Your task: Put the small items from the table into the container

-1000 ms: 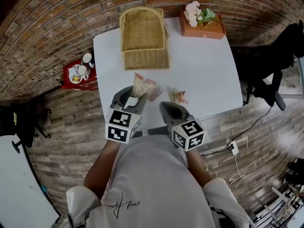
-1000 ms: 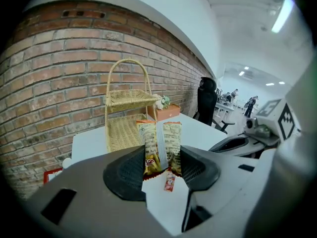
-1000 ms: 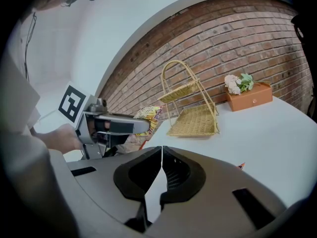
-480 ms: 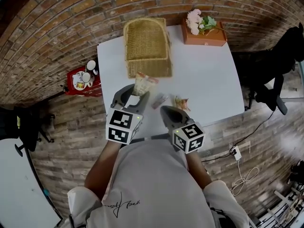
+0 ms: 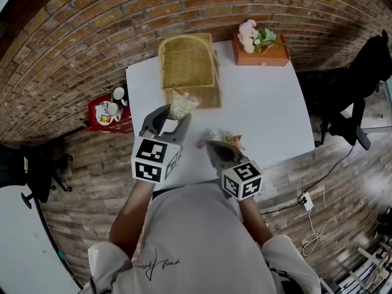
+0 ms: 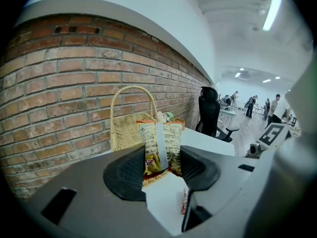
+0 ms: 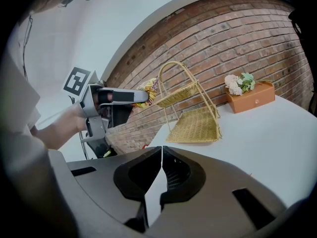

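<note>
Head view: a white table [image 5: 269, 115] stands against a brick wall [image 5: 92, 35]. A wicker basket [image 5: 187, 60] sits at the table's far edge, and a flower box [image 5: 263, 41] stands near it to the right. The left gripper [image 5: 173, 110] pinches a snack packet [image 5: 180, 101] above the table, just short of the basket's near rim. The right gripper [image 5: 214, 144] lies low over the near edge. Two small wrappers rest beside its tip, a pale one [image 5: 209, 135] and an orange one [image 5: 233, 139]. A red stool [image 5: 110, 112] with cups stands left of the table, and a black chair [image 5: 361, 66] stands well apart on the right.

Left gripper view: the jaws stand partly spread, and their pads press on the sides of the packet [image 6: 161, 143], which sits upright between them. The packet hides much of the basket [image 6: 124, 128] straight behind it, though the hoop handle shows above. A wrapper [image 6: 184, 202] lies on the table below the jaws. An office chair [image 6: 210, 115] stands further back on the right.

Right gripper view: the right gripper [image 7: 161, 152] has its jaws pressed together with nothing between them. The left gripper [image 7: 142, 97] shows at the upper left with the packet [image 7: 152, 86] at its tip, near the basket's handle. The basket [image 7: 195, 120] and flower box [image 7: 250, 97] stand beyond on bare table [image 7: 267, 143].
</note>
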Demonstrator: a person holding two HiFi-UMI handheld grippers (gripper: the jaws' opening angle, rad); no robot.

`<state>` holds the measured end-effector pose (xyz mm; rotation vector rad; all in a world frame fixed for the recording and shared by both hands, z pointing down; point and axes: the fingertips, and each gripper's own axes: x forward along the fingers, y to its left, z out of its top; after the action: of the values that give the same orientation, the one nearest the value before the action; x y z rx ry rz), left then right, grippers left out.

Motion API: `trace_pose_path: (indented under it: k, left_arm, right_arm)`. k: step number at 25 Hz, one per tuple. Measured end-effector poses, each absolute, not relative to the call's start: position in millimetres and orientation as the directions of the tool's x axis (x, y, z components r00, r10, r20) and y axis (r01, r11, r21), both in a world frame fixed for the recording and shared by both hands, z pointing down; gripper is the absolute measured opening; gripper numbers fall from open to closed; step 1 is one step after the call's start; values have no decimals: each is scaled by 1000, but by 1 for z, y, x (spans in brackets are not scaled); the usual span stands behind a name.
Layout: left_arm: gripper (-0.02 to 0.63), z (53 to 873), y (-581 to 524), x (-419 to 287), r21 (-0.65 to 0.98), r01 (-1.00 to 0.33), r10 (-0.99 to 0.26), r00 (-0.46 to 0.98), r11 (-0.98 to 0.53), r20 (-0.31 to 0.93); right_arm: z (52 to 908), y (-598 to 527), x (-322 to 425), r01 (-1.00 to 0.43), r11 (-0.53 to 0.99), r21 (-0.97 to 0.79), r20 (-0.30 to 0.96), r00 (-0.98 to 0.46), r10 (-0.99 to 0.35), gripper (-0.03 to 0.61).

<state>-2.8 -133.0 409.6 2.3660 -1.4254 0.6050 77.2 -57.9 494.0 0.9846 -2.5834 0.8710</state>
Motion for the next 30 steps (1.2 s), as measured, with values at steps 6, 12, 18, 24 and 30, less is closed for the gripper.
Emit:
trace_pose_path:
  k: [6,12,18,24,30]
  left_arm:
    - [184,397,-151,-4,18,-884,-767,414,-467,490]
    - [184,390,-164,-2,-1,-882,-773,413,-472,482]
    - [184,387,-179,-5,-8,-885,-777,404,-465,484]
    - [184,388,-193,-7,-13,-890,-778,390,-455,492]
    - [186,397,-206,-7,-6,-898,-776,377,-440,506]
  right_arm:
    - [492,-65,82,-682,577,-450,406,-731,-548,21]
    - [495,-68,88,-687,568,-453,408,-726,-554,21]
    - [497,-71,91,-690,557,-461,409,-723,-557,21]
    - [501,-69,93,-693,551,-464,418,-720,-554,21]
    - [503,-69,90,-684,556,-473,420,-730,-540,21]
